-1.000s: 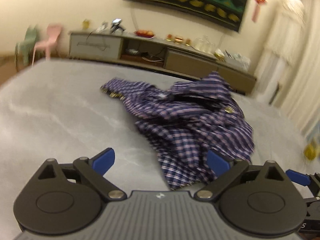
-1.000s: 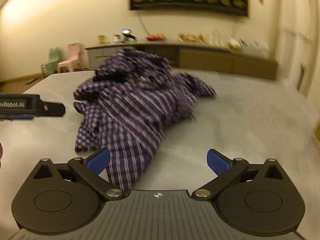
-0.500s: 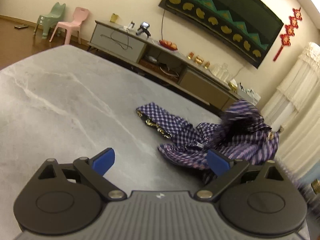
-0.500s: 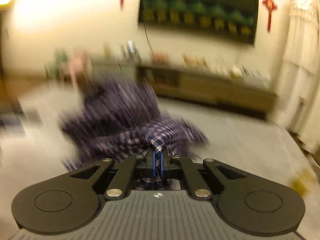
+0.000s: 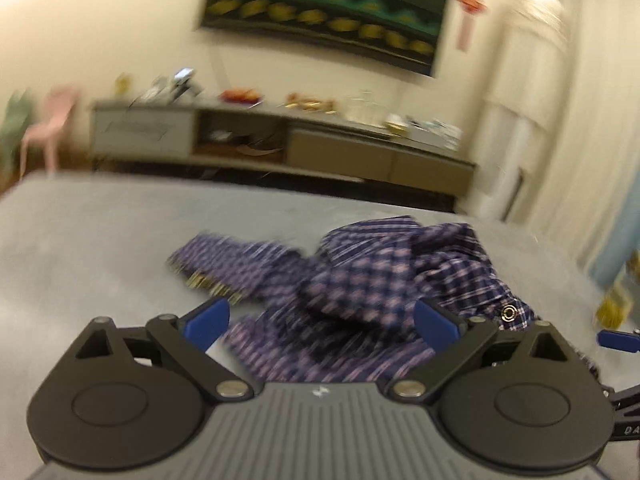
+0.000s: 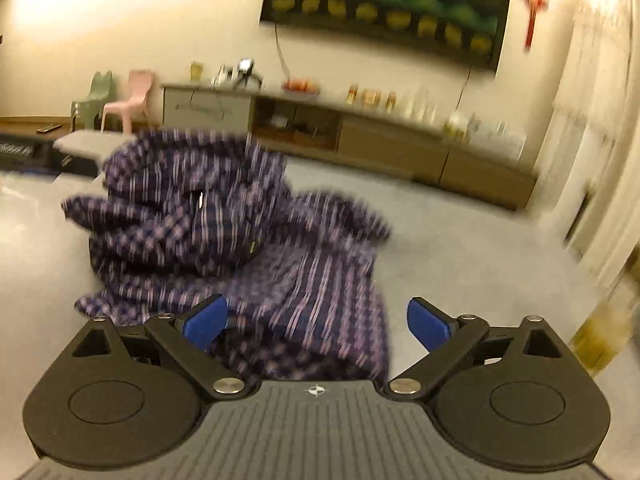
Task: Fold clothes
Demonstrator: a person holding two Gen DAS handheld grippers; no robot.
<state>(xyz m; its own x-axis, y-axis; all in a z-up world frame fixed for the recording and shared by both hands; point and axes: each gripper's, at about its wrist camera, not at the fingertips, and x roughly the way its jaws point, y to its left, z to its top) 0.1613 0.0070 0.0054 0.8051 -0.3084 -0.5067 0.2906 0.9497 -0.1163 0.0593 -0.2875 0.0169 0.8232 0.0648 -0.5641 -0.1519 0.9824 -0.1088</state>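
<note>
Warm yellowish indoor light, bright glare upper left, heavy motion blur throughout, fisheye bending at the edges.

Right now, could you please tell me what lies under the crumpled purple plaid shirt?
The crumpled purple plaid shirt lies bunched on the grey marbled table, which shows bare around it. Whatever sits beneath its folds is covered. Both the left gripper and right gripper are open.

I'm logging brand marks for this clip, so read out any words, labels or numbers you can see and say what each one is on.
"DA": white letters, cut off by the frame edge, on the black body of the right tongs, seen from the left wrist view.
Red hanging wall ornament: any characters too blurred to read.
Crumpled purple plaid shirt: no readable label.
Nothing else legible.
</note>
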